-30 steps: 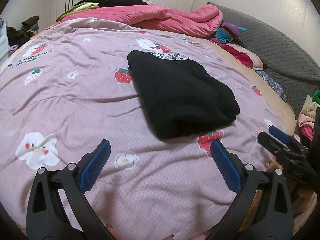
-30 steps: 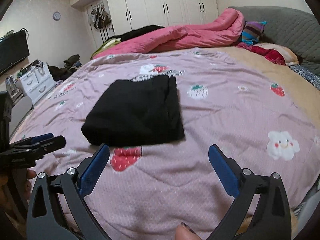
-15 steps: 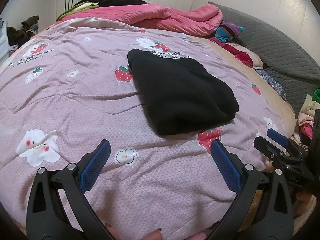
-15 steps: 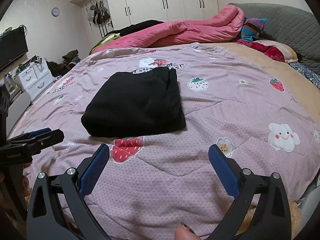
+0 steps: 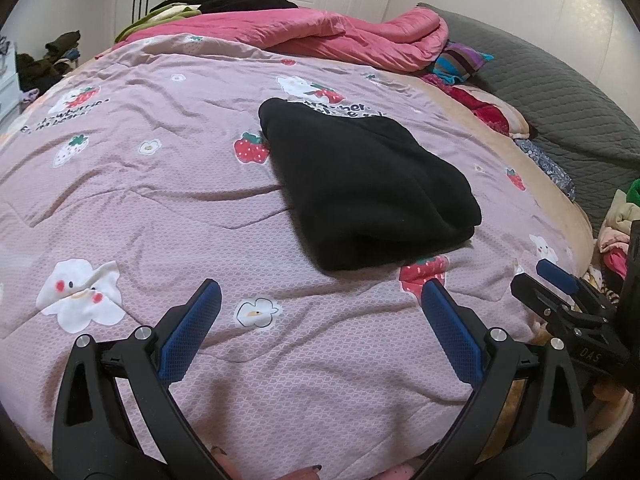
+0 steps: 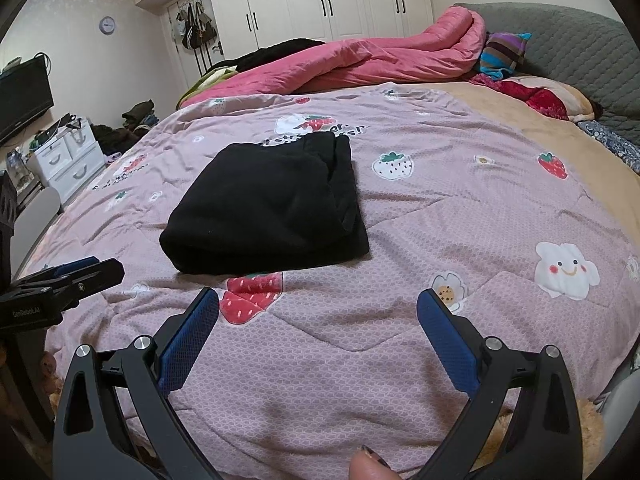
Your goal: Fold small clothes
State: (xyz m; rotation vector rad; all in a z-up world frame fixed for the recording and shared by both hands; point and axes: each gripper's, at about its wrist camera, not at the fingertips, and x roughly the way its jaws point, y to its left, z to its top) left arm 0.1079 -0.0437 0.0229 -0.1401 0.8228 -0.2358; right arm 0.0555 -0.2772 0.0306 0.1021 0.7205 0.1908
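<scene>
A black garment (image 5: 368, 192) lies folded into a thick rectangle, flat on the bedspread (image 5: 160, 184).

Bed covered by a mauve quilt (image 5: 168, 208) with strawberry and flower prints. Folded black garment (image 5: 368, 192) lies flat near its middle. Rumpled pink comforter (image 6: 360, 64) along the far edge; striped pillow (image 6: 502, 54) and red blanket (image 6: 536, 98) beside it.

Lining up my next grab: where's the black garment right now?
The black garment lies folded mid-bed on the pink quilt, ahead of both open grippers, its near edge by a strawberry print.
</scene>
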